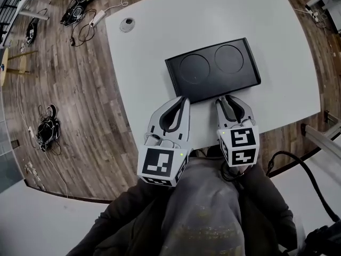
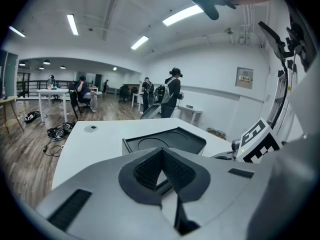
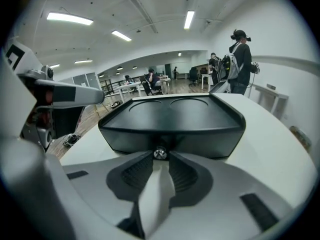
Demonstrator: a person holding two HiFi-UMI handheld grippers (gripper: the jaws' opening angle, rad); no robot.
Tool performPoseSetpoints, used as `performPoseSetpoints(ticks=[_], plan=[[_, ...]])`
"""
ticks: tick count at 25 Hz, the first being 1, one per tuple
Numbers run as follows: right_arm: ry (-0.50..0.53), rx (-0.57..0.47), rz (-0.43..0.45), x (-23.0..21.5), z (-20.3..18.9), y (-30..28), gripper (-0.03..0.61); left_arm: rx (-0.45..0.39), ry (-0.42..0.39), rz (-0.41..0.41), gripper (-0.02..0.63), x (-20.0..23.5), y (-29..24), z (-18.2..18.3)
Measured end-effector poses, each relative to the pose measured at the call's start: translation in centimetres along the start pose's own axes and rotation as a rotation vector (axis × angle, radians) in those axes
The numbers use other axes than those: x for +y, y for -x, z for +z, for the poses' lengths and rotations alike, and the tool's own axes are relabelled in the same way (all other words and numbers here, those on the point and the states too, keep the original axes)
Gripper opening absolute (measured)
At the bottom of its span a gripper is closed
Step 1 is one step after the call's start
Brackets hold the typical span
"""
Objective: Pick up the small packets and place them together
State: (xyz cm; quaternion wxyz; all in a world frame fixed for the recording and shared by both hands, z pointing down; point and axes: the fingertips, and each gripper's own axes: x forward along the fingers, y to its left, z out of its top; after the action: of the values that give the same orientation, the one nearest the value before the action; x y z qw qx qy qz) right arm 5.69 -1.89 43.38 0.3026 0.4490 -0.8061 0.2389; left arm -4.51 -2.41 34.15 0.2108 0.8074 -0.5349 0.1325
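Note:
A black tray (image 1: 213, 68) with two round hollows lies empty on the white table (image 1: 160, 25). Both grippers hover at its near edge. My left gripper (image 1: 185, 99) is shut with nothing between its pads, and in the left gripper view its tips (image 2: 161, 153) meet in front of the tray (image 2: 165, 141). My right gripper (image 1: 224, 99) points at the tray's near wall (image 3: 170, 129). A small silvery packet (image 3: 160, 154) sits pinched between that gripper's tips (image 3: 160, 157). It does not show in the head view. No other packets are visible.
A round grey cap (image 1: 127, 24) is set into the table at the far left. Cables and gear (image 1: 48, 129) lie on the wooden floor to the left. A person (image 3: 240, 59) stands beyond the table. The table's near edge is just below both grippers.

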Motion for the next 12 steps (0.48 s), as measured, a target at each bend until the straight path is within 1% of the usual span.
performPoseSetpoints(ticks=[12], plan=[[-0.017, 0.031, -0.028, -0.30, -0.47, -0.84, 0.086, 0.018, -0.002, -0.002, 0.003, 0.53, -0.22, -0.29]])
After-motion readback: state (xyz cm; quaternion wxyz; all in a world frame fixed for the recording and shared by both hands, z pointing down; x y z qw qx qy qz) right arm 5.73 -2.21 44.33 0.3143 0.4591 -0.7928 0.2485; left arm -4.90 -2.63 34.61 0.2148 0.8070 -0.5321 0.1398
